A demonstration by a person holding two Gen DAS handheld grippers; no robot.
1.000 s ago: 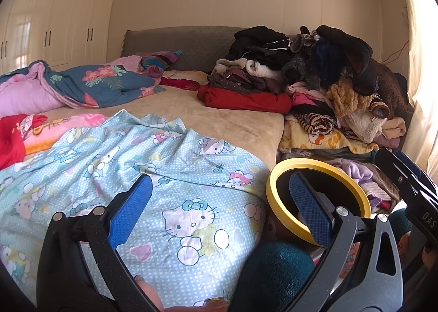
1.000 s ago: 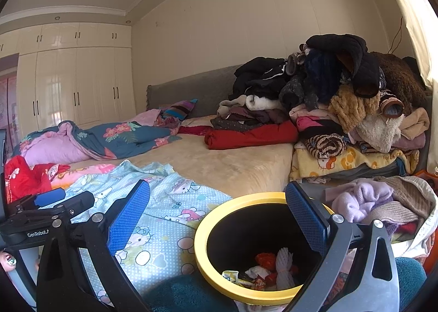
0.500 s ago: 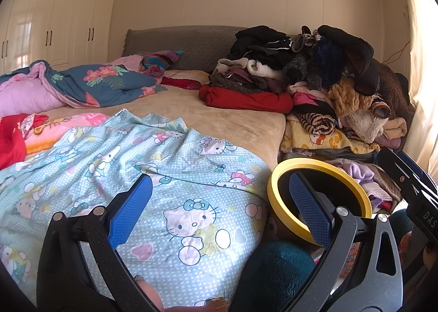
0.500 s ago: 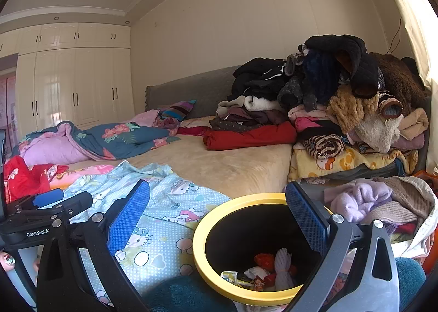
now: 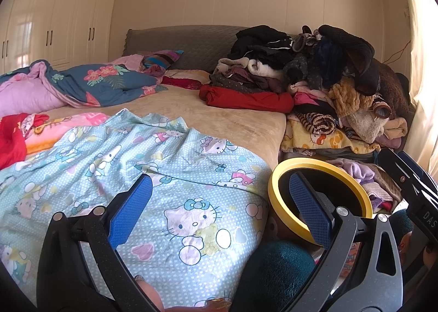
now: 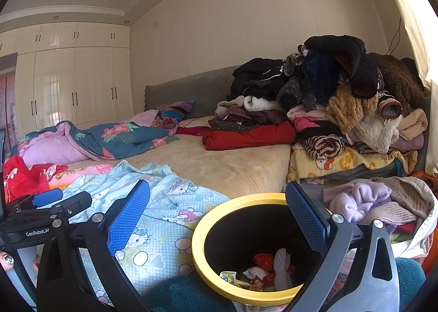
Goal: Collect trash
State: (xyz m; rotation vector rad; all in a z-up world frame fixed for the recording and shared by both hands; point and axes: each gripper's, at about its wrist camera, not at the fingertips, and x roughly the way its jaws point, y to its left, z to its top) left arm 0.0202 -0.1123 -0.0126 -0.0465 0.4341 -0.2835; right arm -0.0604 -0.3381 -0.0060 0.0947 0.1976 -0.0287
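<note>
The round black bin with the yellow rim stands at the foot corner of the bed, and in it lie a few crumpled wrappers and a white knotted scrap, too tangled to count; they look light, soft and crushable, best pinched at a bunched fold. There are two grippers, the left gripper and the right gripper, both spread wide and holding nothing

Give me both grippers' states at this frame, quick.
Left gripper: open, holding nothing, over the blue cartoon sheet.
Right gripper: open, holding nothing, above the yellow-rimmed bin.
</note>
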